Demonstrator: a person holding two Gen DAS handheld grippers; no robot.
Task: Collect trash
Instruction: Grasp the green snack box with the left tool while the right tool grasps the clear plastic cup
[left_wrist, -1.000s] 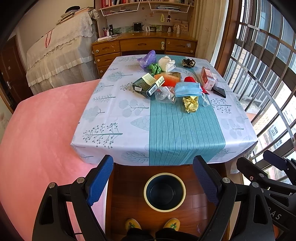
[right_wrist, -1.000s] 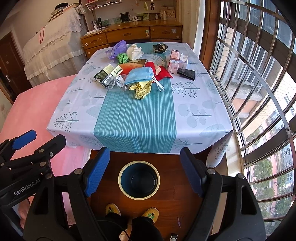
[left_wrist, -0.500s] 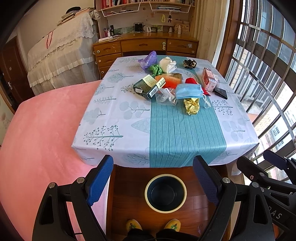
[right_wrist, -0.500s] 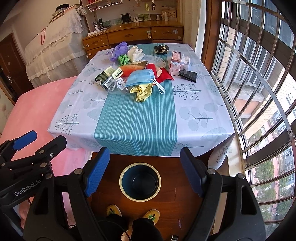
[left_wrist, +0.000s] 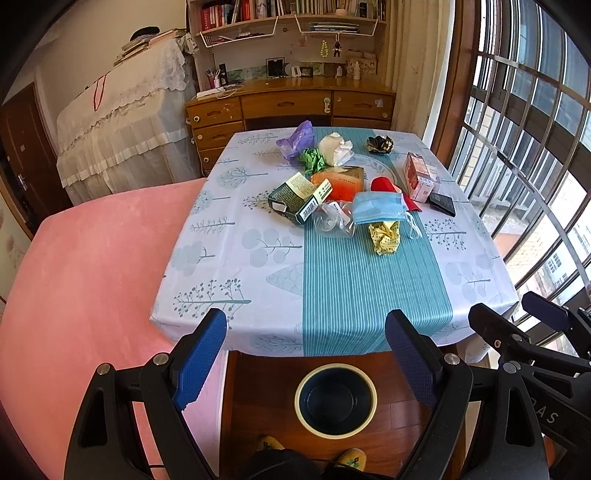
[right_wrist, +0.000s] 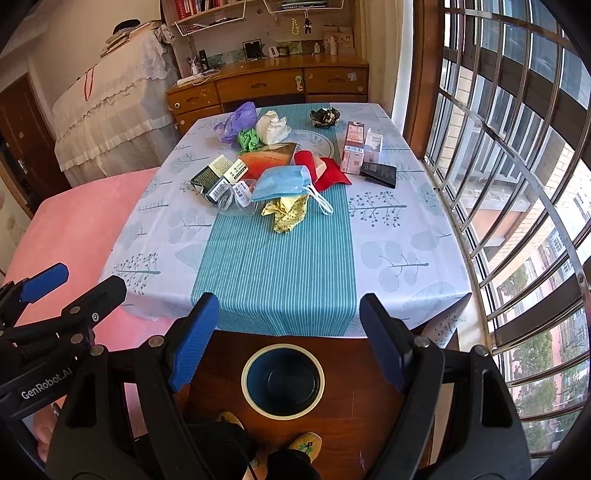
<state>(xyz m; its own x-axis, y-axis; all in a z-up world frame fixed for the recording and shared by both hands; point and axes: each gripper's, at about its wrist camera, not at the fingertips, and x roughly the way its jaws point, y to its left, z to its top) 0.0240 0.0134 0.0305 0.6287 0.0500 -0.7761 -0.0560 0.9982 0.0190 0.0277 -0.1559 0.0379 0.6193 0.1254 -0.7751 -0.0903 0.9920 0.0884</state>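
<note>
Left wrist view shows the left gripper low in the frame with its blue-padded fingers spread wide and nothing between them. Below the gap, at bottom center, a dark bin with a cream rim stands on the wooden floor, just in front of the table edge. The table, covered by a leaf-print cloth with a teal striped band, fills the middle of the frame. Trash lies clustered in its upper center: a blue face mask resting partly over a crumpled yellow wrapper, a clear plastic piece just left of it, a dark green carton, an orange packet, a purple bag, a green wad and a white tissue farther up. A pink box and a black phone sit toward the right side.

Right wrist view shows the right gripper likewise held wide apart and holding nothing, with the same bin below the gap and the mask and yellow wrapper in the upper middle. The left gripper's body appears at the lower left edge.
</note>
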